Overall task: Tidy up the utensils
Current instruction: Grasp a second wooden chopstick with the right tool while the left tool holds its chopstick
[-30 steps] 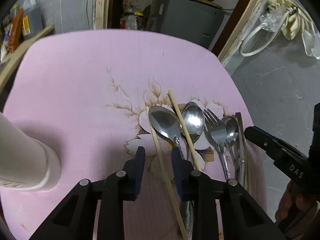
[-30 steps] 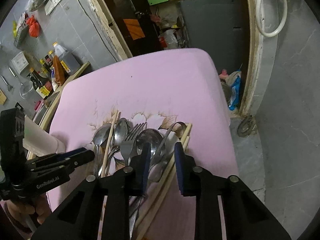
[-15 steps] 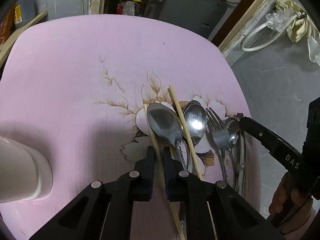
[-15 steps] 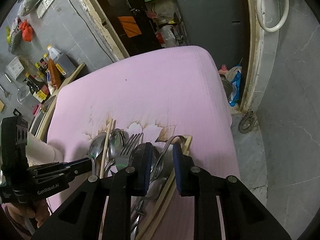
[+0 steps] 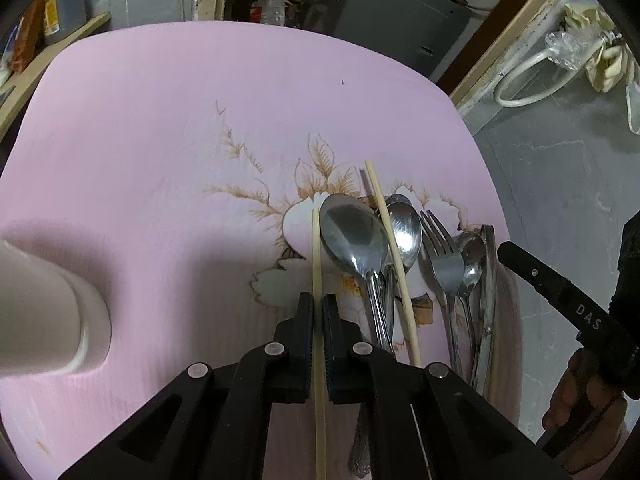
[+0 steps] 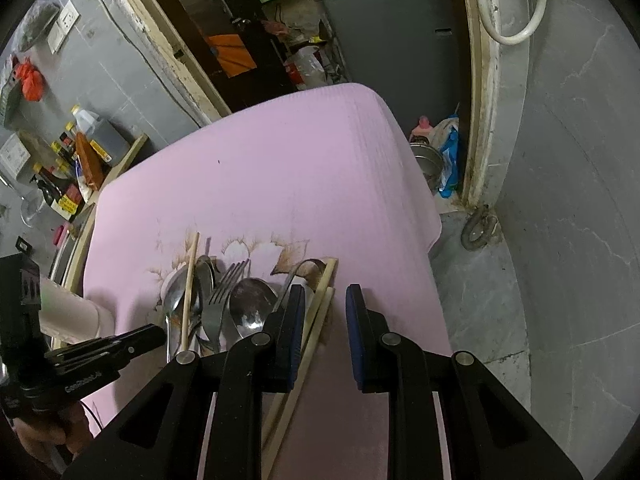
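Observation:
A pale chopstick point(image 5: 316, 248) lies lengthwise on the pink flowered cloth point(image 5: 160, 140), and my left gripper point(image 5: 318, 308) is shut on it near its middle. To its right lie a large spoon point(image 5: 352, 232), a second chopstick point(image 5: 390, 248), a smaller spoon point(image 5: 406, 228), a fork point(image 5: 440, 248) and more steel pieces. My right gripper point(image 6: 325, 312) stands open over the cloth at the right end of the row. A pair of chopsticks point(image 6: 320, 304) lies under it beside its left finger, and a spoon point(image 6: 250, 304) and a fork point(image 6: 218, 300) lie further left.
A white cylindrical holder point(image 5: 44, 312) stands on the cloth at the left, and shows as point(image 6: 68, 308) in the right wrist view. The cloth's right edge point(image 6: 424, 208) drops to a grey floor. Shelves with bottles point(image 6: 80, 148) stand at the left, a dark cabinet point(image 6: 384, 40) behind.
The left jaws have closed from apart onto the chopstick. The right gripper has shifted right, from over the spoon to over the pair of chopsticks, its gap unchanged.

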A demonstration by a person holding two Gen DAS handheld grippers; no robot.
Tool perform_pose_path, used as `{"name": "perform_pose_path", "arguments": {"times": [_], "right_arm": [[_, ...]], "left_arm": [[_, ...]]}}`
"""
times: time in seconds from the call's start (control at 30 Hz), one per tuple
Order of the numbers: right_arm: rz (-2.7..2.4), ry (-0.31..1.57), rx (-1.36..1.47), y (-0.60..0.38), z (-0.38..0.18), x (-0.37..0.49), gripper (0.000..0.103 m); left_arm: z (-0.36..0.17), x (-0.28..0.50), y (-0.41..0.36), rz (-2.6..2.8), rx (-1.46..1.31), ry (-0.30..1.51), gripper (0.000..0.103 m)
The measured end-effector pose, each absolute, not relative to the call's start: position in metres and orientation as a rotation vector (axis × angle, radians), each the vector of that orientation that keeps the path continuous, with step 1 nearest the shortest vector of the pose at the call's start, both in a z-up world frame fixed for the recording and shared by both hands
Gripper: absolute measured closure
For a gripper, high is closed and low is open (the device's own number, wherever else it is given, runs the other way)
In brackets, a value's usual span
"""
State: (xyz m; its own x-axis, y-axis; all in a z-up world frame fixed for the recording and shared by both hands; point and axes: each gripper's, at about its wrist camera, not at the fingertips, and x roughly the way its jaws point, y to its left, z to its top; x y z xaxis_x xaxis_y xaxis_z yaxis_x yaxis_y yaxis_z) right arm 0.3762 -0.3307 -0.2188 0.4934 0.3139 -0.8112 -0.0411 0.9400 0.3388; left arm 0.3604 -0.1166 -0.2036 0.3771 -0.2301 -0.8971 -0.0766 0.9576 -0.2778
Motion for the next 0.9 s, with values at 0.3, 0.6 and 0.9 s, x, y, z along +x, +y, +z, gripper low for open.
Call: {"name": "perform_pose_path", "arguments": {"times": [0.3, 0.6, 0.9], "right_arm": [[0.246, 1.108, 0.326, -0.32, -0.232, 0.384, 0.091], [0.276, 1.106, 0.39, -0.328, -0.233, 0.376, 0.093], [0.269, 1.133, 0.39, -0.33, -0.237, 0.39, 0.093]], "left_arm": [[-0.199, 0.348, -0.107, -0.111, -0.277, 1.201, 0.098], [-0.201, 0.363, -0.106, -0.131, -0.304, 1.238, 0.098], [-0.199, 0.367, -0.109, -0.127, -0.27, 1.233, 0.098]]}}
